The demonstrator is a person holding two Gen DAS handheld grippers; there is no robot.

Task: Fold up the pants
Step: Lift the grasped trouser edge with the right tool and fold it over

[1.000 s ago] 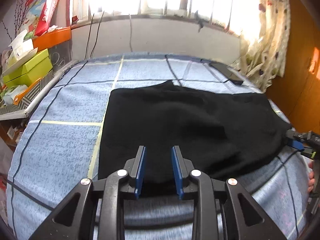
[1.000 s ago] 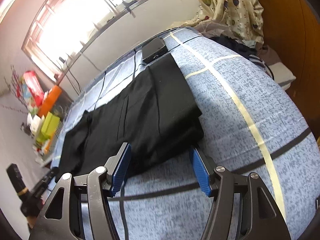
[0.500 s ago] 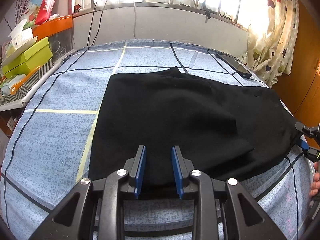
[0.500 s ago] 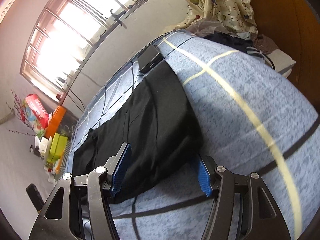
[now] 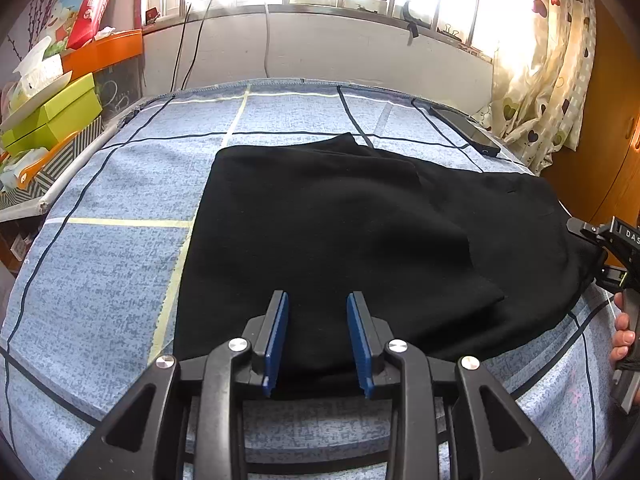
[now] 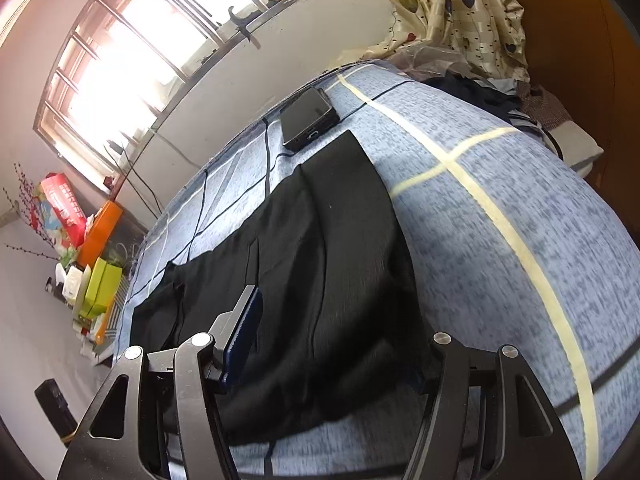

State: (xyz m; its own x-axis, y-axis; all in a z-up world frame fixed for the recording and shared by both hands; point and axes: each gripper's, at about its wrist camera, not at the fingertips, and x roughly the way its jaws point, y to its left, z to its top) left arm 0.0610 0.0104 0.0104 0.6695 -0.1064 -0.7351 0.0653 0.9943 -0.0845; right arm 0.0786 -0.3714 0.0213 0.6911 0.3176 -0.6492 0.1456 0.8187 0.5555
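Left gripper (image 5: 316,336) first: its jaws stand apart over the near hem of the black pants (image 5: 360,232), cloth lying between the blue pads (image 5: 276,336) but not pinched, and they have just been easing a touch wider. So that end is released, not gripped. Right gripper (image 6: 328,344) now: its jaws are spread wide around the other end of the garment, the fabric bunched between them; the right-hand pad is hidden behind the cloth, so no clamp is seen there either. Ahead of both sets of jaws the pants lie flat along the blue checked bed (image 5: 120,272), already doubled lengthwise by the look of the layers. This reads as the pause between folds, both ends lined up for a fresh pinch. The next move calls for each pair of jaws to close on its edge through all the layers, then carry one end over toward the other. Beyond the pants, a phone (image 6: 308,118) sits near the far edge.
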